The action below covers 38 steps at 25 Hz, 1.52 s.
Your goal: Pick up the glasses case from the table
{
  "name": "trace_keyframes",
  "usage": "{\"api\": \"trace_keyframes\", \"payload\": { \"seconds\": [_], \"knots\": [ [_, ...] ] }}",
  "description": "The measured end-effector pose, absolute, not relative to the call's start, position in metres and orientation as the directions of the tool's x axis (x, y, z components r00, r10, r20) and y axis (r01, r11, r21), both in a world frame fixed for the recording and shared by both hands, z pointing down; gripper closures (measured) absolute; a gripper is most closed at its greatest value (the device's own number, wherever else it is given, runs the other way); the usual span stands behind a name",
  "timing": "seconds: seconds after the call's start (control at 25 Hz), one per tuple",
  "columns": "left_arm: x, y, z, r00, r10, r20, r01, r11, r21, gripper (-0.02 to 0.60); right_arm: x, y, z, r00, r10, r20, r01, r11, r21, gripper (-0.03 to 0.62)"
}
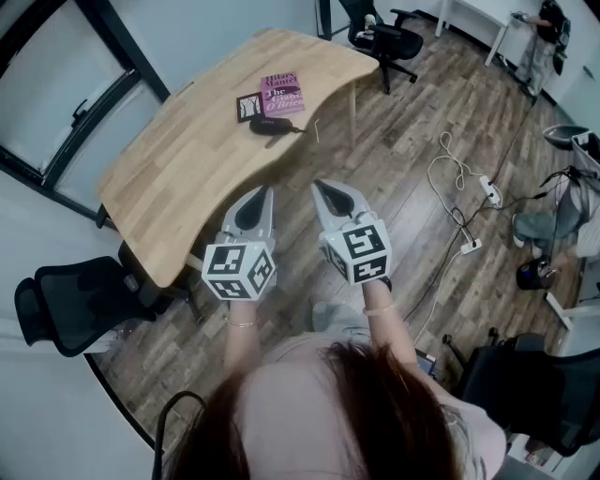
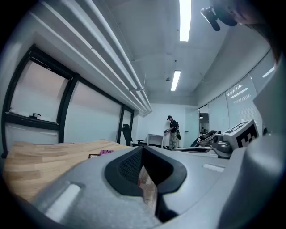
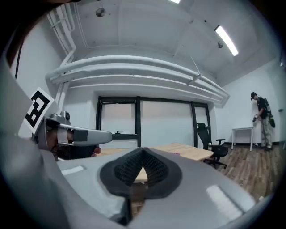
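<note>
The glasses case (image 1: pixel 271 125) is a dark oval lying on the far part of the wooden table (image 1: pixel 187 159), just in front of a pink book (image 1: pixel 282 95). Both grippers are held side by side above the floor, short of the table's near edge and well away from the case. The left gripper (image 1: pixel 266 191) (image 2: pixel 143 148) is shut with nothing between its pads. Beside it, the right gripper (image 1: pixel 317 186) (image 3: pixel 143 150) is also shut and empty. The case does not show in either gripper view.
A small black square item (image 1: pixel 248 107) lies left of the book. Office chairs stand beyond the table (image 1: pixel 389 37), at the lower left (image 1: pixel 75 300) and at the lower right (image 1: pixel 534 384). Cables and a power strip (image 1: pixel 464 187) lie on the floor to the right. A person (image 1: pixel 547 28) stands far back.
</note>
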<state>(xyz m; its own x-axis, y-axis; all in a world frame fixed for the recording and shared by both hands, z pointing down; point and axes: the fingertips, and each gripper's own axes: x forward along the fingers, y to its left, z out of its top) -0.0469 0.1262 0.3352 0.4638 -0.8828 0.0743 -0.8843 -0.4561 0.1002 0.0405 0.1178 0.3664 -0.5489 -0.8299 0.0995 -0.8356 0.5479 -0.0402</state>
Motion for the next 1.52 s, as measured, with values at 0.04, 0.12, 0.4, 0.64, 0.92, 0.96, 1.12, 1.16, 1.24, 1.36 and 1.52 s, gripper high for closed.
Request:
{"api": "trace_keyframes", "payload": {
  "seconds": [0.04,0.12,0.4,0.64,0.92,0.96,1.12,1.16,1.24,1.36,1.52],
  "knots": [
    [-0.048,0.125,0.335,0.464,-0.883,0.075,-0.884,-0.456,0.101,0.572,0.039,0.117,0.364,-0.553,-0.828,0.094,-0.833,0.552,-0.042,0.591],
    [-0.048,0.122,0.336,0.464,-0.883,0.077,-0.884,-0.456,0.103,0.572,0.037,0.114,0.360,-0.561,-0.824,0.082,-0.828,0.559,-0.046,0.591],
    [-0.050,0.109,0.338,0.467,-0.881,0.081,-0.883,-0.458,0.103,0.572,0.037,0.104,0.358,-0.546,-0.834,0.077,-0.838,0.544,-0.045,0.591],
    [-0.053,0.093,0.340,0.469,-0.879,0.085,-0.882,-0.460,0.106,0.572,0.033,0.091,0.359,-0.573,-0.817,0.070,-0.819,0.566,-0.099,0.591],
    [-0.049,0.066,0.344,0.474,-0.876,0.091,-0.879,-0.465,0.105,0.572,0.032,0.063,0.360,-0.572,-0.817,0.070,-0.820,0.568,-0.069,0.591],
    [-0.048,0.061,0.344,0.476,-0.875,0.090,-0.878,-0.467,0.104,0.572,0.032,0.058,0.360,-0.569,-0.819,0.070,-0.822,0.566,-0.060,0.591],
    [-0.043,0.042,0.343,0.478,-0.874,0.082,-0.877,-0.470,0.100,0.572,0.034,0.044,0.363,-0.571,-0.818,0.063,-0.821,0.569,-0.046,0.591],
    [-0.042,0.038,0.342,0.478,-0.875,0.081,-0.877,-0.470,0.098,0.572,0.034,0.041,0.363,-0.577,-0.815,0.060,-0.817,0.575,-0.049,0.591],
    [-0.039,0.030,0.342,0.475,-0.876,0.078,-0.879,-0.468,0.095,0.572,0.035,0.035,0.363,-0.592,-0.804,0.060,-0.806,0.589,-0.053,0.591],
    [-0.039,0.020,0.343,0.463,-0.883,0.081,-0.885,-0.455,0.099,0.572,0.036,0.026,0.365,-0.605,-0.793,0.068,-0.796,0.603,-0.052,0.591],
    [-0.041,0.014,0.347,0.450,-0.889,0.087,-0.891,-0.441,0.106,0.572,0.038,0.016,0.365,-0.601,-0.797,0.062,-0.799,0.599,-0.045,0.591]
  ]
}}
